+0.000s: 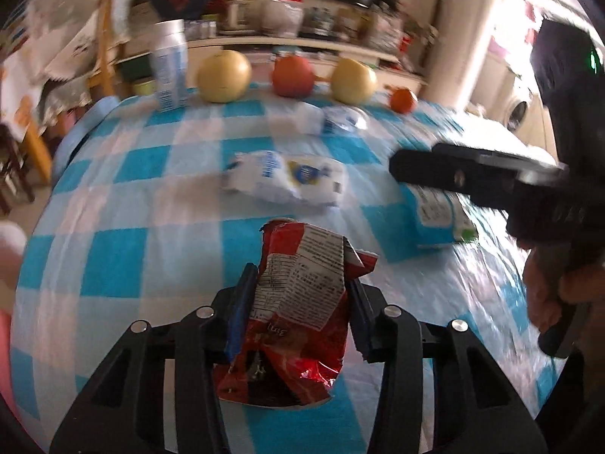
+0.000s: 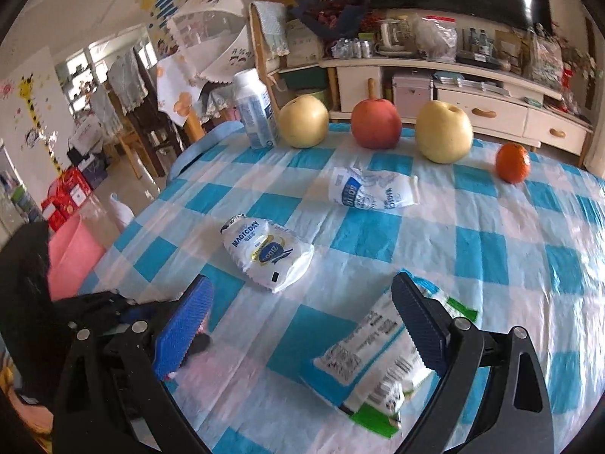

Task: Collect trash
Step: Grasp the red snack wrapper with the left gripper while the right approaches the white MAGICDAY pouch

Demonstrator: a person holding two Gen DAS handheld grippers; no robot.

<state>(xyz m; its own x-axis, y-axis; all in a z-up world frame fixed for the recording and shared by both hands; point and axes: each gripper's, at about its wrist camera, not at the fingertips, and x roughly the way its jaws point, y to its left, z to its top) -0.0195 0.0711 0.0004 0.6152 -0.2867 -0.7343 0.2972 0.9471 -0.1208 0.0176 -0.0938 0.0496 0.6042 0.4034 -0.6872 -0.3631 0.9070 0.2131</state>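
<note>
A crumpled red snack wrapper (image 1: 291, 340) stands upright between the blue pads of my left gripper (image 1: 300, 278), which is shut on it just above the checked tablecloth (image 1: 124, 261). My right gripper (image 2: 302, 282) is open and hovers over a white, blue and green packet (image 2: 378, 363), which lies partly under its right finger. In the left wrist view one of the right gripper's fingers (image 1: 435, 170) reaches over that same packet (image 1: 438, 219). A white MAGICDAY pouch (image 2: 268, 253) and a second white pouch (image 2: 374, 189) lie flat further back.
Along the table's far edge stand a white milk carton (image 2: 255, 109), a yellow pear (image 2: 304, 121), a red apple (image 2: 376, 123), another pear (image 2: 444, 132) and a small orange (image 2: 512, 162). Chairs and a pink mat (image 2: 72, 253) are off the table's left side.
</note>
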